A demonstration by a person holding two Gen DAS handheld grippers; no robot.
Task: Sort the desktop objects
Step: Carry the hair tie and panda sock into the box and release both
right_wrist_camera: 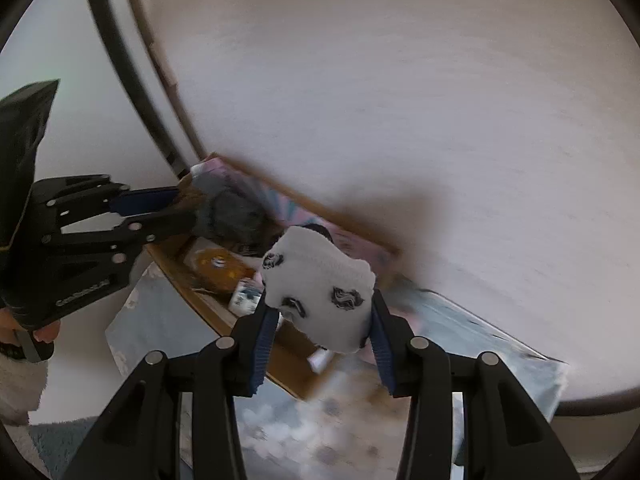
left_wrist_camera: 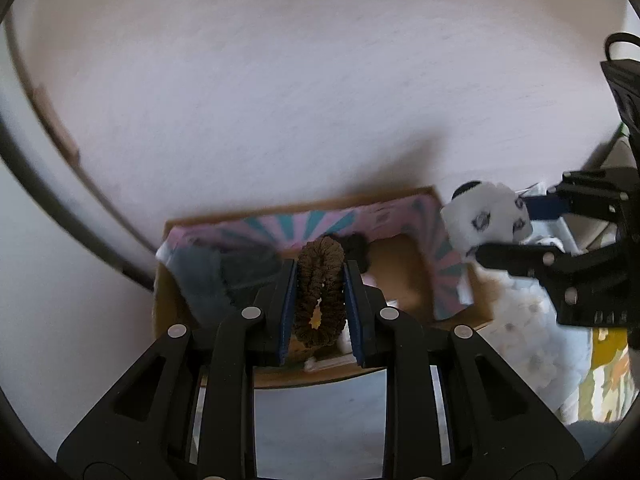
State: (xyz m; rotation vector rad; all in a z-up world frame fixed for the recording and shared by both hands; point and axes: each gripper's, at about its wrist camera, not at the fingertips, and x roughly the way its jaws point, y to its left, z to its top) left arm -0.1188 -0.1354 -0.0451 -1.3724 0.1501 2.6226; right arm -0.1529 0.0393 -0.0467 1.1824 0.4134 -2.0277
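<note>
Left claw (left_wrist_camera: 320, 276): squeezing a brown scrunchie (left_wrist_camera: 320, 292) between its blue pads, jaws nearly together, hanging over the box (left_wrist_camera: 478, 304)
Scrunchie: standing upright in the grip, its loop pinched flat, a small yellow gap showing low in the middle
Right claw (right_wrist_camera: 320, 316): gripping a white plush (right_wrist_camera: 318, 292) with black markings, jaws set partway apart around it
Plush: bulging above the pads, hovering over the box's near edge; in the left view it is showing just right of the box
Box: open cardboard, pink and teal sunburst lining (left_wrist_camera: 316, 220) on the far wall, sitting on the pale desk (left_wrist_camera: 280, 100)
Inside the box: a grey fuzzy thing (right_wrist_camera: 232, 220) at one end, a dark scrunchie (left_wrist_camera: 358, 246) beside the brown one, an orange packet (right_wrist_camera: 218, 268), small white bits too blurred to name
Cloth (right_wrist_camera: 460, 328): pale blue, flowery, lying under and beside the box
Person: fingers (right_wrist_camera: 44, 334) wrapping the left claw's handle, fuzzy white sleeve (right_wrist_camera: 20, 388) below
</note>
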